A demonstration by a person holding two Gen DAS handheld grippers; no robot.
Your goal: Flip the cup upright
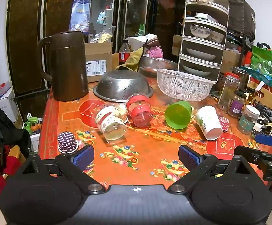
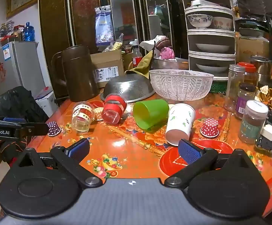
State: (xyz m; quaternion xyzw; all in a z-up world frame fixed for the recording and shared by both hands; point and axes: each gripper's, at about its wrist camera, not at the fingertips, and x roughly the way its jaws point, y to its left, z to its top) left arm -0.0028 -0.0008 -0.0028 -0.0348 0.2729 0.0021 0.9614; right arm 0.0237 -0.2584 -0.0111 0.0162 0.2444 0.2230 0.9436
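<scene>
A: Four cups lie tipped over in a row on the orange table [image 1: 139, 146]: a clear cup [image 1: 110, 124] with printed bands, a red-banded cup [image 1: 140, 113], a green cup [image 1: 178, 115] and a white paper cup [image 1: 209, 122]. None is upright yet.

B: And the grippers?

A: The left gripper [image 1: 136, 157] hangs with its jaws spread wide and empty, short of the clear cup. The right gripper [image 2: 134, 151] is likewise wide apart and empty, its right pad just in front of the paper cup's base.

B: What could spoil it?

A: Probably rolling. The cups lie on their sides, so a nudge from one finger may send a cup into its neighbour; the green and paper ones sit very close. The paper cup likely crushes under a hard squeeze. The small dotted purple cup [image 1: 67, 142] near the left gripper's fingers could get knocked off the table edge.
</scene>
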